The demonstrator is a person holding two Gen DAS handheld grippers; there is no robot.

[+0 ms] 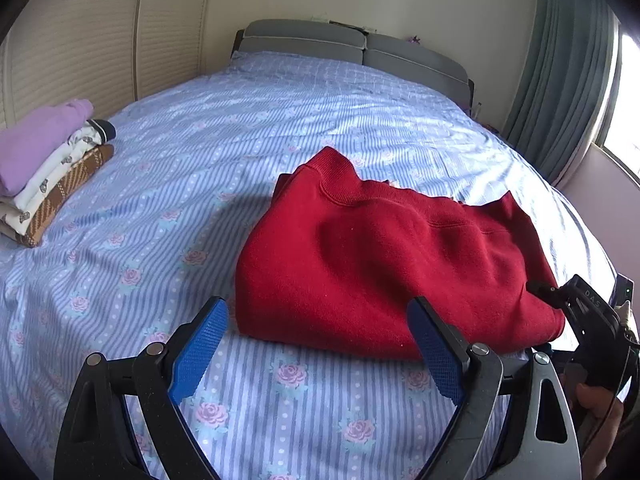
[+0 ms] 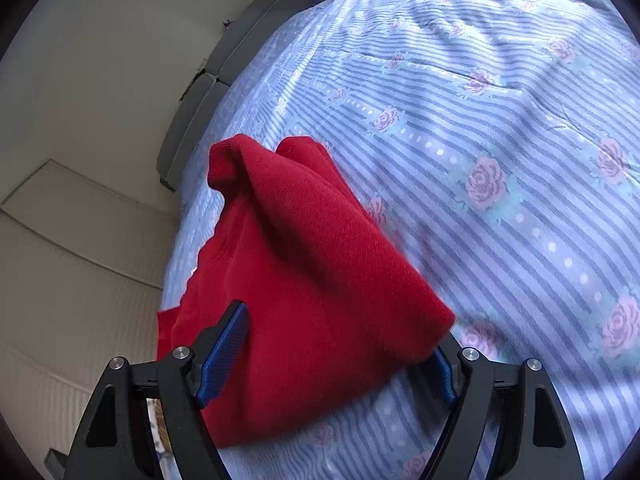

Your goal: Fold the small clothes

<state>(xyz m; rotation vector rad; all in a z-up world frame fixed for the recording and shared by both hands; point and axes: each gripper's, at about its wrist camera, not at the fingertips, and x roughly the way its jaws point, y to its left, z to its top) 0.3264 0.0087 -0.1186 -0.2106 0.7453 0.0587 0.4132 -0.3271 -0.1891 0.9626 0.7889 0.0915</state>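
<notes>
left gripper [image 1: 320, 348] spread, empty; right gripper [image 2: 340, 352] wide around the sweater [image 1: 384, 256]. closing shallow could drag its 5 o'clock corner and undo the fold.

My sweater [image 1: 384, 256] is plain deep red. The bedsheet [image 1: 248, 128] under it is pale blue with darker stripes, white dots and pink roses. My left gripper [image 1: 320, 354] and right gripper [image 2: 340, 356] are black with blue textured pads. On the stack [image 1: 48, 168], lilac tops white with small, perhaps animal, prints, then brown-and-cream weave. Grey headboard [image 1: 352, 46], grey-green curtain [image 1: 568, 80].
</notes>
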